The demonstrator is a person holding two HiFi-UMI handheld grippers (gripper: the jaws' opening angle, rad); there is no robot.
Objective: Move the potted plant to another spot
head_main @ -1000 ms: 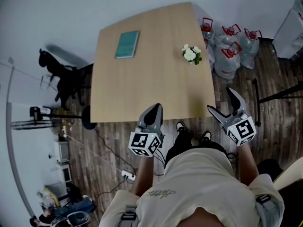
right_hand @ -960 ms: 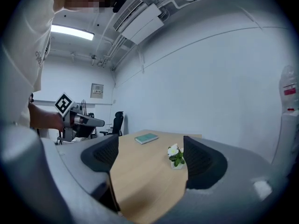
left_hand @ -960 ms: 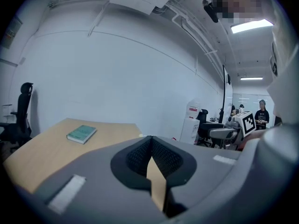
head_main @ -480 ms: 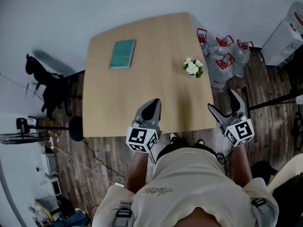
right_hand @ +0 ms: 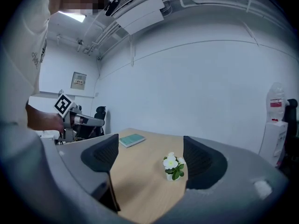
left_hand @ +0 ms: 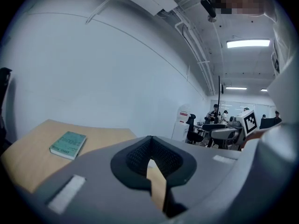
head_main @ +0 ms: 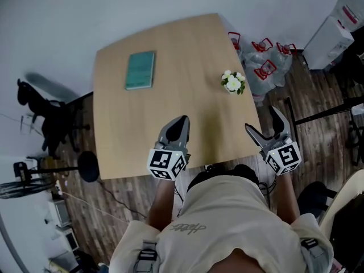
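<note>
My left gripper [head_main: 181, 122] fingers pressed together, empty, my right gripper [head_main: 261, 120] fingers spread, potted plant [right_hand: 173, 167] well ahead, framed between them.

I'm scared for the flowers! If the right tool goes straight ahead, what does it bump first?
Probably the potted plant: it stands on the table, some way ahead, framed between the open jaws of the right tool. Nothing shows in between.

Honestly nothing was readable: print on the teal book [head_main: 140, 70] and the shirt logo [head_main: 189, 228] was too blurry.
</note>
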